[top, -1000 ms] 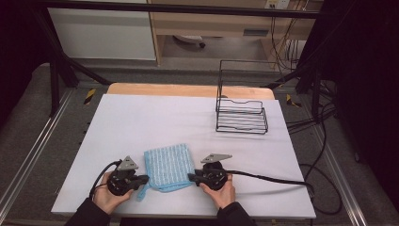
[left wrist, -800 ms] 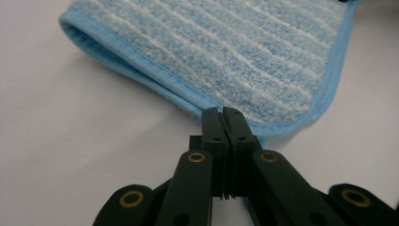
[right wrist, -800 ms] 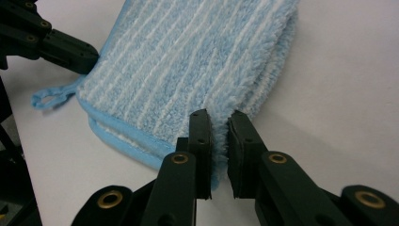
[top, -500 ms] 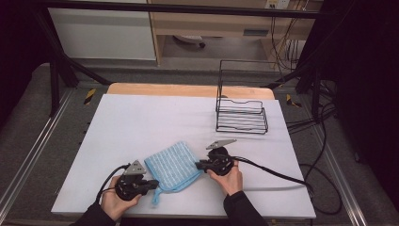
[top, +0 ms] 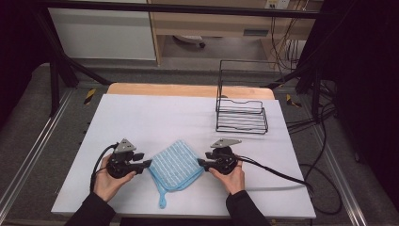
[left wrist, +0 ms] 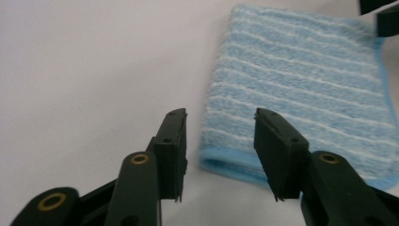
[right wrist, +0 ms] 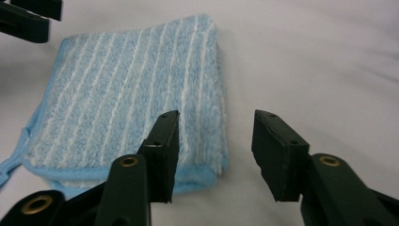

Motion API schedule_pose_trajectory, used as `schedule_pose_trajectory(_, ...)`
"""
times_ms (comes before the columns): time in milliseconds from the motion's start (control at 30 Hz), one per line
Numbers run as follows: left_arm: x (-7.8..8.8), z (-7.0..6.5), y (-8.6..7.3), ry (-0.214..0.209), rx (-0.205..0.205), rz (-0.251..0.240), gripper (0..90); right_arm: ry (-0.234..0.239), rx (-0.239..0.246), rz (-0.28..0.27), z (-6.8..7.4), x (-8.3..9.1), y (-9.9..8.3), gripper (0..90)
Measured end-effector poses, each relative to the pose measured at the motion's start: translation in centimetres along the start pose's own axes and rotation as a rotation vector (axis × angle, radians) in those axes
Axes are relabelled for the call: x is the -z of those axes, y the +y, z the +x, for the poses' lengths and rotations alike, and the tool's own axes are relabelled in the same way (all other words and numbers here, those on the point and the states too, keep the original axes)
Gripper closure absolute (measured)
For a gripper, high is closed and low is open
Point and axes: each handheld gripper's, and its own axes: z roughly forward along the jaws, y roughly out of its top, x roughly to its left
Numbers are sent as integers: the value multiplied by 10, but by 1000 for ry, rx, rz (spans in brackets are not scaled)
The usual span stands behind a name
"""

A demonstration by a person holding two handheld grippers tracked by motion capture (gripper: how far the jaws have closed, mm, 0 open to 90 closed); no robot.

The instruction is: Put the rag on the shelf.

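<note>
Both grippers, left gripper (top: 149, 163) and right gripper (top: 199, 162), have just been opening, jaws released with nothing between them, flanking the folded blue towel (top: 175, 165) at lower centre of the white table (top: 141, 113). Folding looks finished; perhaps placing remains.

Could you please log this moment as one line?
left tool: open, just released | right tool: open, just released | cloth: folded, flat on table

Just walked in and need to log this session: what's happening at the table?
A person is working a folded blue striped cloth on the white table, one tool in each hand. The left tool and right tool sit at opposite corners; both jaws have just been opening and nothing is gripped. A wire rack stands behind.
</note>
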Motion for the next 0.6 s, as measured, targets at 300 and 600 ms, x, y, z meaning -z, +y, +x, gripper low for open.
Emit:
schedule_pose_trajectory(300, -23, 8, -7, -43, -26, 111, 716, 3, -120, -1, 6, -15, -21, 547)
schedule_pose_trajectory(600, -21, 5, -7, -46, -21, 115, 850, 47, -184, -28, 5, -22, -20, 791)
